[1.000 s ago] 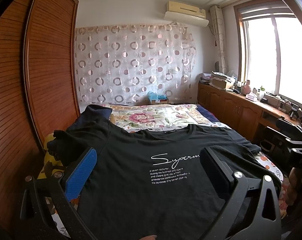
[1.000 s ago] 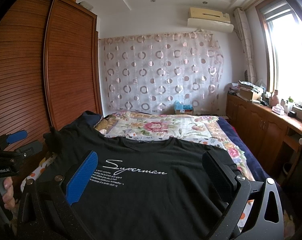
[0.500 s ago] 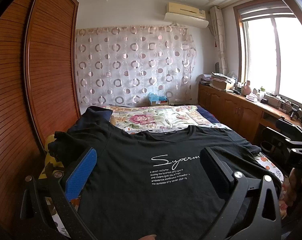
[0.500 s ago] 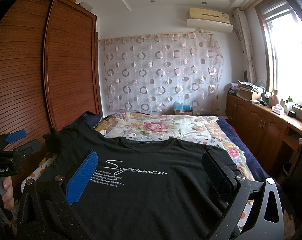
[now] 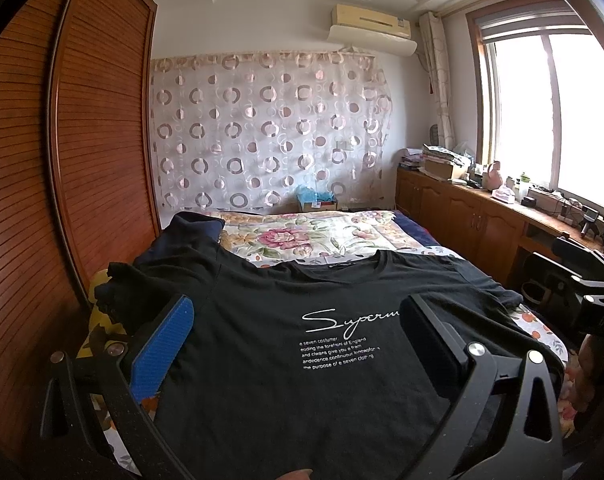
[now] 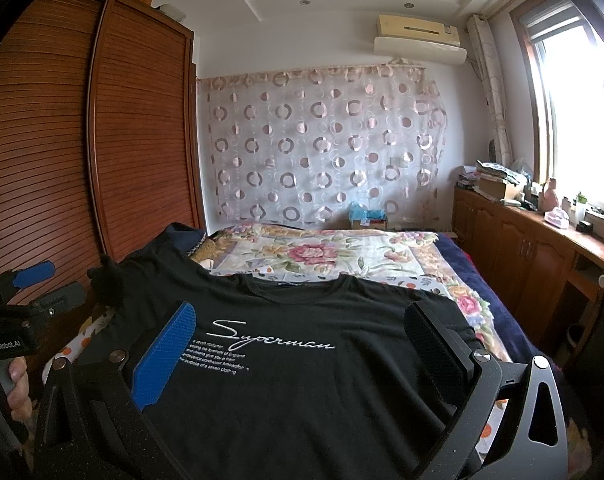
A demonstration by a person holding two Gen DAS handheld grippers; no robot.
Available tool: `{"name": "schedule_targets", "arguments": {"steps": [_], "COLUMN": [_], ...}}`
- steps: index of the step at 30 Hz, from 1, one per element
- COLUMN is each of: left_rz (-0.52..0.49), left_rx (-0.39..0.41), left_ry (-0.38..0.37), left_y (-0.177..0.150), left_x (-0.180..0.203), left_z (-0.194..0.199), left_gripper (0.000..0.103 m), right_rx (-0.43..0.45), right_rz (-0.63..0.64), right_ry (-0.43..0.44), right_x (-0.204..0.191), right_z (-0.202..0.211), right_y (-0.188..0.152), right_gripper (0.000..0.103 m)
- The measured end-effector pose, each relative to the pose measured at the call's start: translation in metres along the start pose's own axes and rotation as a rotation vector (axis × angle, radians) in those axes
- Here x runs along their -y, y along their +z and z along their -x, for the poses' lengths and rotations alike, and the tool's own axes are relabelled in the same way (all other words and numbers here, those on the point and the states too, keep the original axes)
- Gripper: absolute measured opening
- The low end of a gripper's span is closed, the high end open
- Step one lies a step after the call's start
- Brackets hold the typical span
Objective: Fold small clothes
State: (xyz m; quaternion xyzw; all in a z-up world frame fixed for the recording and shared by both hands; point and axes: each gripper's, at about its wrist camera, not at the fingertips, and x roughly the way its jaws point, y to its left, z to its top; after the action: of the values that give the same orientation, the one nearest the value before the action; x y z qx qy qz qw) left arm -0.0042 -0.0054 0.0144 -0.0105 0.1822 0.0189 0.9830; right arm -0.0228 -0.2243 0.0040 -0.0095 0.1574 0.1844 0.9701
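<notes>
A black T-shirt (image 5: 285, 380) with white "Superman" lettering lies spread flat, front up, on the bed; it also shows in the right wrist view (image 6: 302, 392). Its collar points away from me, and its left sleeve is rumpled near the wardrobe. My left gripper (image 5: 297, 320) hovers open and empty over the shirt's left half. My right gripper (image 6: 302, 320) hovers open and empty over the shirt's middle. The left gripper (image 6: 41, 284) shows at the left edge of the right wrist view, and the right gripper's body (image 5: 582, 280) at the right edge of the left wrist view.
The bed carries a floral quilt (image 5: 314, 236) beyond the shirt. A dark garment (image 5: 189, 228) lies at the quilt's left. A slatted wooden wardrobe (image 5: 61, 160) stands along the left. Low wooden cabinets (image 5: 462, 216) with clutter run under the window on the right.
Both views have drifted very slightly; the grippers stay open above the shirt and the shirt has not moved.
</notes>
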Motion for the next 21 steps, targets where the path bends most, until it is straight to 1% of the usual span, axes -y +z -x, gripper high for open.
{"name": "schedule_targets", "arguments": {"steps": [21], "left_rz": [-0.003], "left_rx": [-0.002], "left_ry": [-0.005], "left_y": [0.0], "left_x": [-0.0003], "left_z": [0.0003], "left_gripper": [0.103], "right_rx": [0.005], "right_rz": [-0.001], "right_ry": [0.009], "right_x": [-0.0005], "right_z": [-0.0044], "right_y": [-0.001], "right_gripper": [0.103]}}
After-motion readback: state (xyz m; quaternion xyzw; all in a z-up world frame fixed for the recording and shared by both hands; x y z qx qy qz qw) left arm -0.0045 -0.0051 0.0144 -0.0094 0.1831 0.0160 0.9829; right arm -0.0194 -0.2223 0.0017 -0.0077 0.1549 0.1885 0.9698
